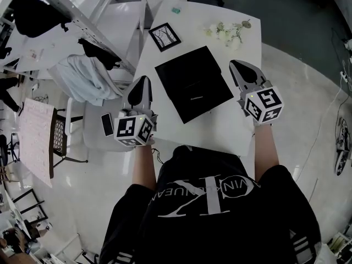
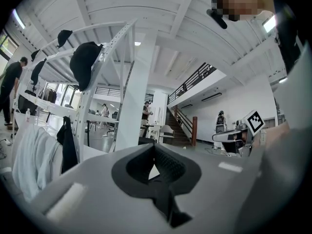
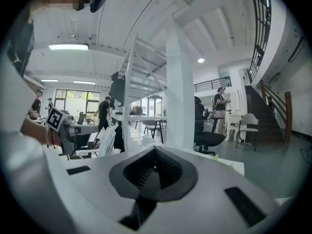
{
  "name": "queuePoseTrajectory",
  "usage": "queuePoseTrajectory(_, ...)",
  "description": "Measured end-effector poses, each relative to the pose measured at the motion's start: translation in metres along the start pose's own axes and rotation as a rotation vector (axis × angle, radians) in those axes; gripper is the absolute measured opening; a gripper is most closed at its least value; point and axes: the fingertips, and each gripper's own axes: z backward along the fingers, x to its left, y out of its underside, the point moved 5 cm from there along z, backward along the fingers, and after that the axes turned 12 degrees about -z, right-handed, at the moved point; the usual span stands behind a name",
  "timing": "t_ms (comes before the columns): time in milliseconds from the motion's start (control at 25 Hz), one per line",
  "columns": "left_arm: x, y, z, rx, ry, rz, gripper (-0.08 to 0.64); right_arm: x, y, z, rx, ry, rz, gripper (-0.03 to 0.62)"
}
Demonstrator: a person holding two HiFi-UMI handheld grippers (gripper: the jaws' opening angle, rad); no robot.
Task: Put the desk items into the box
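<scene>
A flat black box [image 1: 192,84] lies in the middle of the white table [image 1: 231,128]. Beyond it sit a black-framed picture [image 1: 164,36], a small teal item [image 1: 176,10] and a sprig of white flowers [image 1: 226,32]. My left gripper [image 1: 142,81] hovers over the table's left edge, left of the box, shut and holding nothing. My right gripper [image 1: 238,66] is at the box's right corner, also shut and empty. Both gripper views look level across the room, with the left gripper's [image 2: 155,147] and the right gripper's [image 3: 155,150] jaws pressed together; no desk items are visible in them.
A chair draped in white cloth [image 1: 88,77] stands left of the table, under a white rack [image 1: 66,15] hung with dark clothes. A phone [image 1: 107,124] lies on a white seat by my left gripper. Cables [image 1: 342,147] trail on the floor at right.
</scene>
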Motion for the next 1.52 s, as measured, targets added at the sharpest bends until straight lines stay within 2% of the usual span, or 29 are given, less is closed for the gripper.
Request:
queuePoseTrajectory(760,0.01,-0.021,-0.004,-0.044,-0.017,-0.031,0.009,-0.006,-0.022,0.009,-0.083,0.043,0.016,0.014)
queuePoseTrajectory(1520,0.008,-0.024,-0.008,-0.05,-0.01,-0.032,0.009,-0.01,-0.023,0.015,-0.1,0.053,0.009,0.014)
